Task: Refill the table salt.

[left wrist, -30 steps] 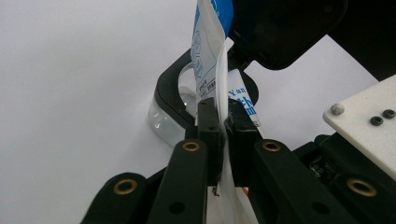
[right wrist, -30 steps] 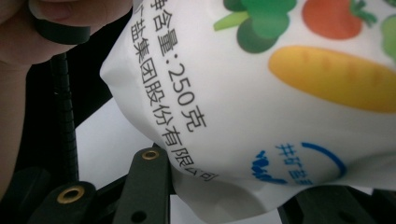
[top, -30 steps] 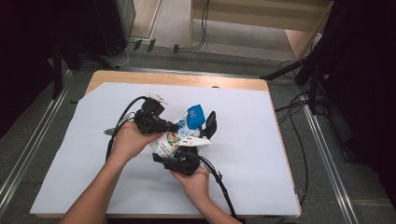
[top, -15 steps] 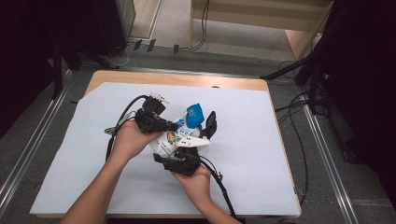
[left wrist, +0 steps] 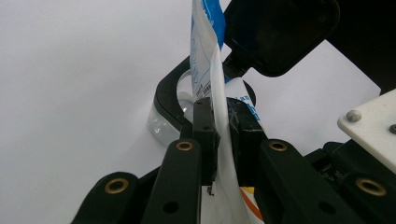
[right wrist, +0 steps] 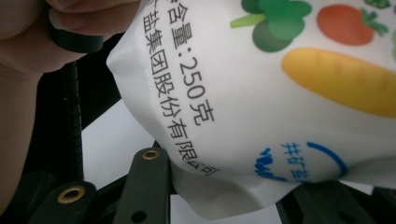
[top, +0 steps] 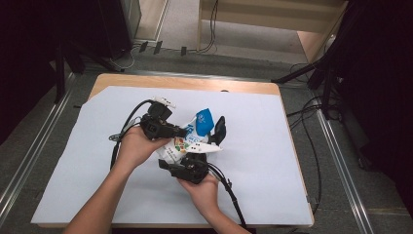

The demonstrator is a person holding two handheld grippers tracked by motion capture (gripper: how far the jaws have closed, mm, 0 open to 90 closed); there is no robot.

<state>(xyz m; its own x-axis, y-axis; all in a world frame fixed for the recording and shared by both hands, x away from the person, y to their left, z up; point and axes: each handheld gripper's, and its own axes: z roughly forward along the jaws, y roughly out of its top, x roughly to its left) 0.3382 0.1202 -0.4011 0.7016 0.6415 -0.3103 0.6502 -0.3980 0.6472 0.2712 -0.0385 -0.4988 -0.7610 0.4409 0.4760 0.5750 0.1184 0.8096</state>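
Note:
A white bag (top: 202,122) printed with blue marks and pictures of vegetables is held up over the middle of the white sheet between both grippers. My left gripper (top: 187,131) comes in from the left and pinches the bag's thin flat top edge (left wrist: 205,56). Its jaws (left wrist: 223,126) have just been opening a little, with the film still caught between the pads. My right gripper (top: 197,146) reaches up from the near side. The bag's full body (right wrist: 261,93) bulges between its jaws (right wrist: 233,196), which are shut on it.
A white sheet (top: 272,161) covers the wooden table (top: 185,83). Cables trail from the left gripper (top: 122,131) and the right gripper (top: 229,190). Dark stands and loose cables (top: 311,112) lie on the floor to the right of the table.

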